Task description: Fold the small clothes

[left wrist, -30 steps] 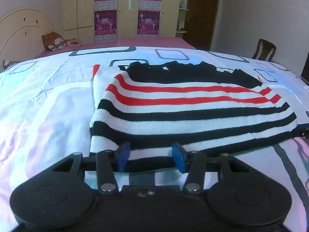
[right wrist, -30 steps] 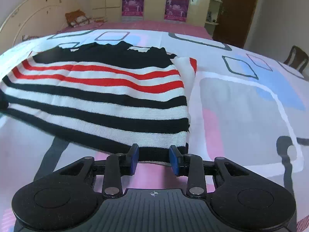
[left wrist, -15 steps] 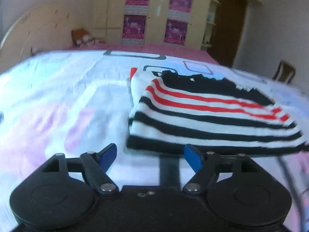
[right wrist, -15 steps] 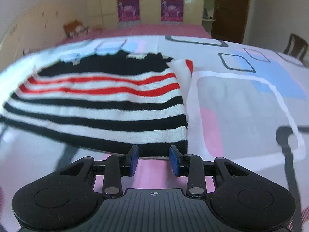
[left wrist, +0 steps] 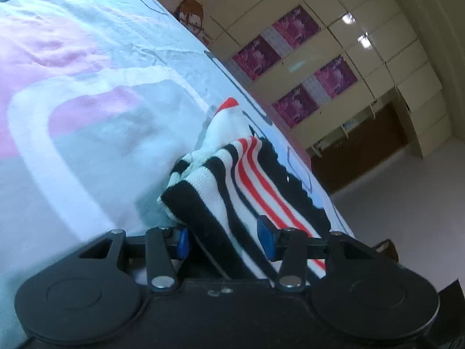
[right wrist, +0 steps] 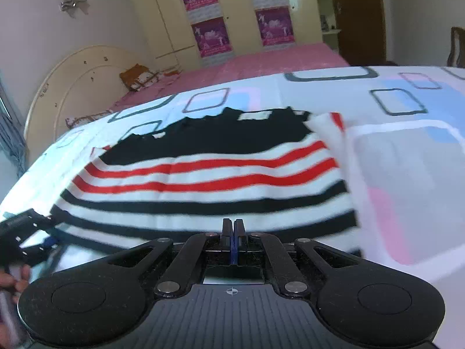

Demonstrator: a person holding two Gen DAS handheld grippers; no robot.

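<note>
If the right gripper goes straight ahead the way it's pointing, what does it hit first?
Most likely the striped sweater. The right gripper is shut with its tips right at the near black hem, so the knit is first; whether they already touch is unclear.

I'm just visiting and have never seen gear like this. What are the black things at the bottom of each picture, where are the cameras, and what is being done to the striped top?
No robot here: a person holds a two-finger gripper in each hand, and a wide-angle camera on each looks out along its fingers. The black shapes are the grippers' own bodies.

In the left view, the left gripper is tilted, its blue pads apart, with the striped sweater draped between them; whether it is pinched is unclear.

In the right view, the right gripper has its pads pressed together at the sweater's near hem, though a grip on it is not visible.

The sweater lies on a patterned bedsheet.
</note>
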